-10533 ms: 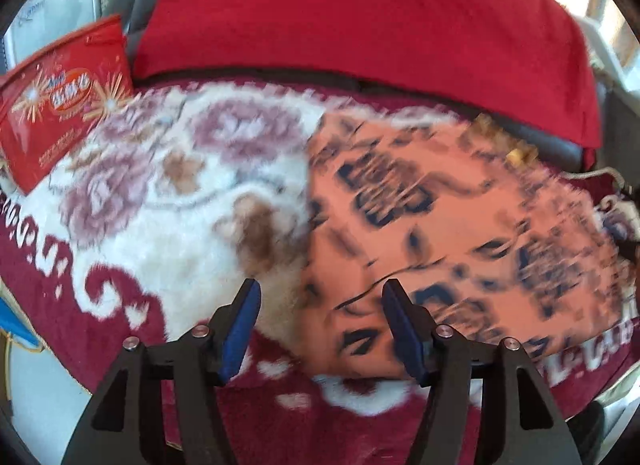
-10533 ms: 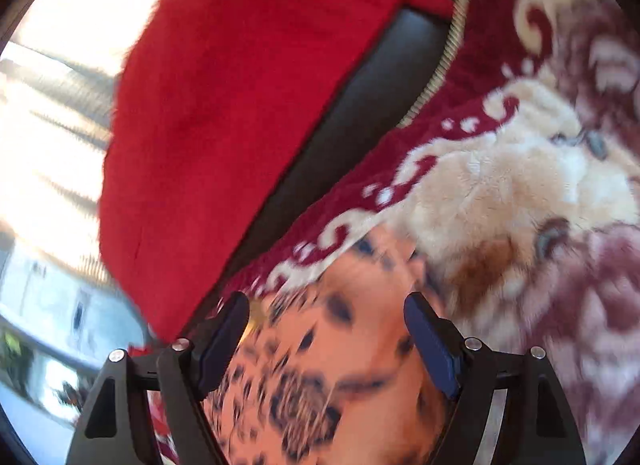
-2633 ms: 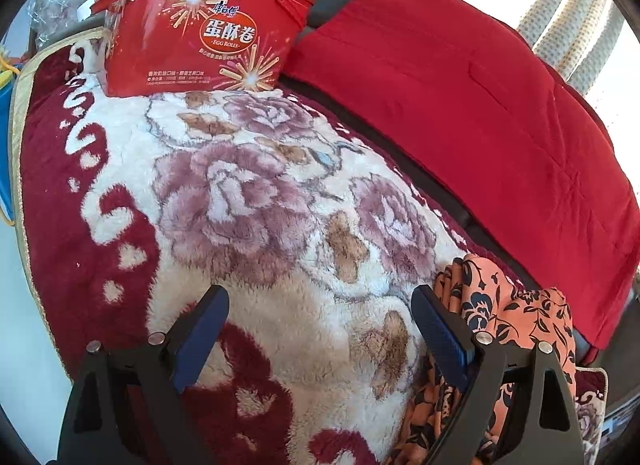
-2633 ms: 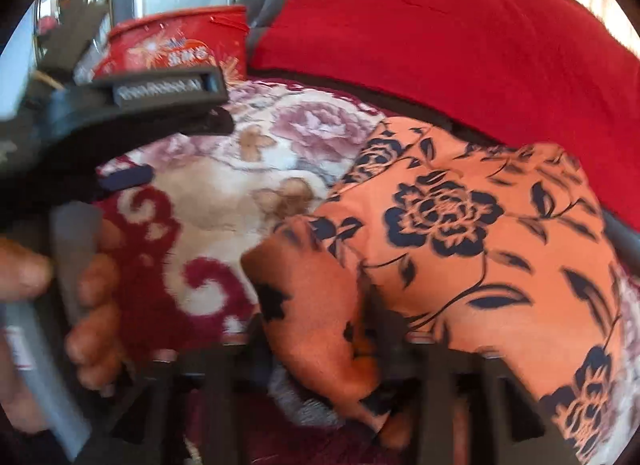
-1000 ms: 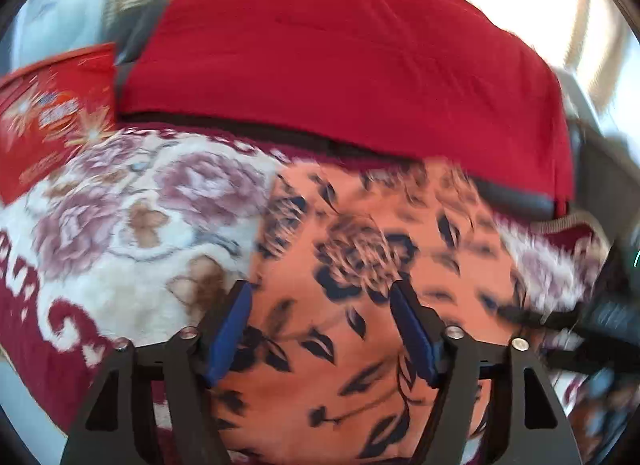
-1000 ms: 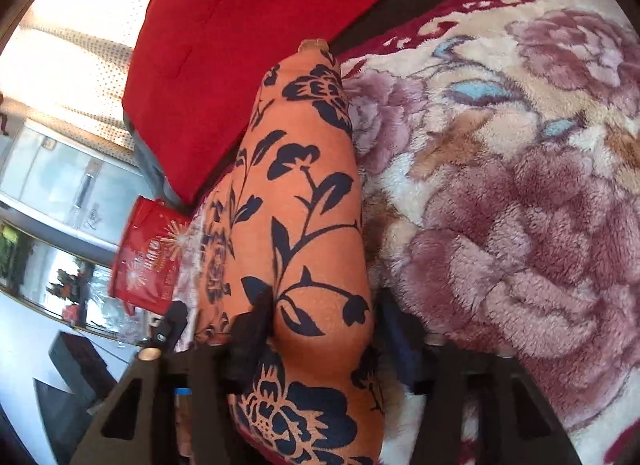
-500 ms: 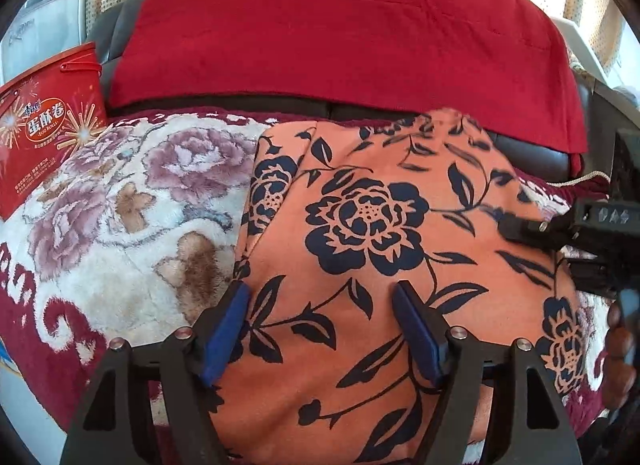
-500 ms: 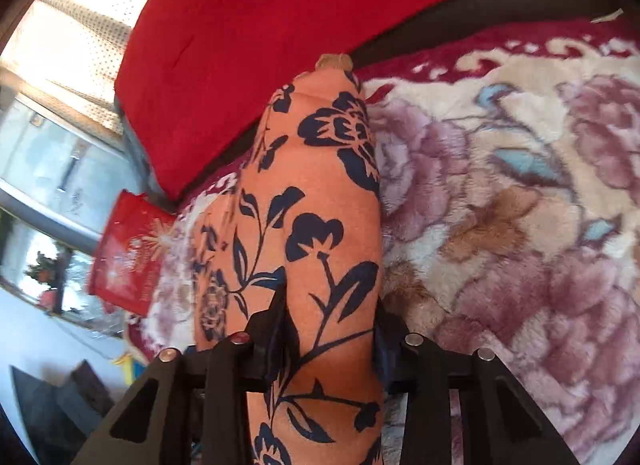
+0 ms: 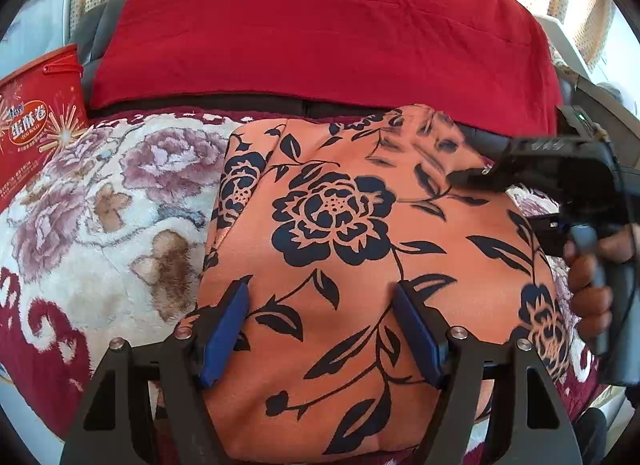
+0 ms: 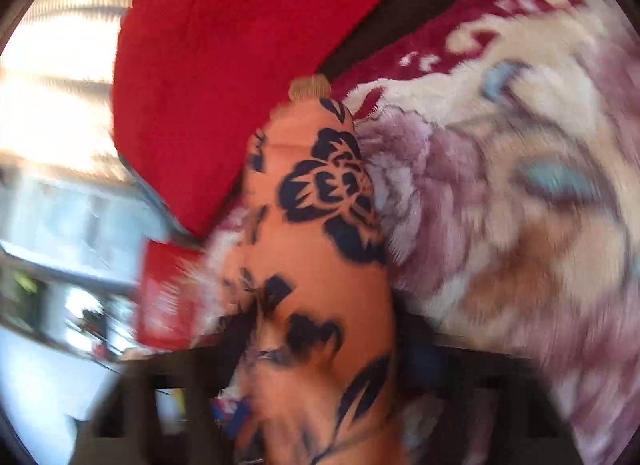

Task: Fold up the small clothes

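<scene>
Orange floral garment (image 9: 340, 233) spread on plush blanket (image 9: 100, 225) | left claw (image 9: 320, 329) wide open above cloth, gripping nothing | right claw (image 10: 324, 349) just reopening slightly, garment's edge between; grip unclear through blur

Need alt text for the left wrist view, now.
An orange floral garment lies spread on a plush flowered blanket, under the open left claw. The right claw, hand-held, reaches its far right edge; red cushion behind.
</scene>
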Demonstrator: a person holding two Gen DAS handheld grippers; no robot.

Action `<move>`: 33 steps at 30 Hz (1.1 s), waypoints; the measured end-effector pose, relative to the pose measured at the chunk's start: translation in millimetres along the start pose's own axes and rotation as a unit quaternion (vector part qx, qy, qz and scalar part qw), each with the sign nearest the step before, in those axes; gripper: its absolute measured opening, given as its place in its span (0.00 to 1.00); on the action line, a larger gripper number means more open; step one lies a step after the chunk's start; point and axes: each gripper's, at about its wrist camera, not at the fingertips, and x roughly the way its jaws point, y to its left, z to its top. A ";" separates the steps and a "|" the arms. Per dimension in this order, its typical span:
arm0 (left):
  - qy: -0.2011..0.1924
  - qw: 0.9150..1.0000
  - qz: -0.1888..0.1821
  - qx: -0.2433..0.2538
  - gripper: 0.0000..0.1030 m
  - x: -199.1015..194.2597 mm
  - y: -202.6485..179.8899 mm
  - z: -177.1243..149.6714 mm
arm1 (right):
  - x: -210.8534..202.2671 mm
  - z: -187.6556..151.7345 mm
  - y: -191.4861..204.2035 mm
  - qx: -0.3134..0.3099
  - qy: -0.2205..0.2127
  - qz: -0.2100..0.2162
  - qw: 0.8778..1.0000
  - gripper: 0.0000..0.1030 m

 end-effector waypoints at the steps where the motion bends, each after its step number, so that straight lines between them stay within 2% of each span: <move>1: 0.000 1.000 0.000 0.000 0.73 0.4 0.6 -0.2 | -2.5 -3.6 4.5 -0.003 -0.009 -0.011 1.000 0.40; 4: 0.001 1.000 -0.003 -0.003 0.73 0.5 1.8 -0.4 | -10.0 -10.9 4.3 0.005 -0.027 -0.013 1.000 0.40; 6: 0.000 1.000 -0.006 -0.007 0.73 -0.7 3.0 -0.6 | -24.6 -17.5 -4.3 0.015 -0.035 -0.015 0.999 0.63; 7: 0.000 1.000 -0.007 -0.007 0.73 -0.5 4.0 -0.7 | -35.8 -25.9 -8.1 0.018 -0.040 -0.009 0.999 0.66; 10: 0.001 1.000 -0.013 -0.007 0.73 -1.2 5.8 -1.2 | -56.3 -47.1 -10.1 0.013 -0.032 0.032 0.999 0.67; 12: 0.001 1.000 -0.015 -0.010 0.73 -1.3 6.3 -1.2 | -56.0 -62.0 -11.5 0.010 -0.015 0.040 0.999 0.69; 13: 0.001 1.000 -0.014 -0.011 0.73 -1.0 5.9 -1.2 | -53.1 -68.1 -10.9 -0.002 -0.005 0.039 0.999 0.67; 14: 0.001 1.000 -0.013 -0.011 0.73 -1.1 4.9 -1.3 | -44.9 -73.6 -4.9 -0.025 0.001 0.014 1.000 0.46; 15: 0.001 1.000 -0.013 -0.012 0.73 -1.1 4.5 -1.4 | -40.6 -78.3 -1.3 -0.049 0.005 -0.023 0.999 0.43; 20: -0.001 1.000 -0.012 -0.015 0.73 -1.9 3.9 -1.8 | -42.8 -82.4 7.7 -0.053 -0.005 -0.042 0.998 0.45; 23: -0.001 1.000 -0.017 -0.016 0.73 -4.1 5.2 -2.5 | -40.5 -88.0 10.5 -0.027 -0.005 -0.039 0.999 0.65; 24: -0.002 1.000 -0.019 -0.016 0.73 -5.1 5.3 -2.9 | -41.9 -88.2 10.0 -0.025 -0.006 -0.037 0.999 0.67; 27: -0.002 1.000 -0.020 -0.012 0.73 -6.0 4.7 -3.8 | -61.6 -95.4 12.8 -0.045 -0.009 -0.029 0.999 0.67; 28: -0.002 1.000 -0.020 -0.013 0.73 -6.2 4.2 -3.5 | -62.2 -99.6 18.1 -0.069 -0.010 -0.038 0.997 0.67; 29: -0.002 1.000 -0.021 -0.014 0.73 -6.5 4.2 -3.1 | -60.8 -102.2 20.8 -0.081 -0.007 -0.052 0.995 0.64; 30: -0.003 1.000 -0.022 -0.017 0.73 -7.2 4.2 -2.6 | -56.4 -103.7 21.0 -0.089 0.001 -0.067 0.994 0.45; 33: -0.013 0.999 -0.029 -0.027 0.73 -12.4 6.5 -1.2 | -50.0 -104.4 13.2 -0.076 0.005 -0.065 0.995 0.43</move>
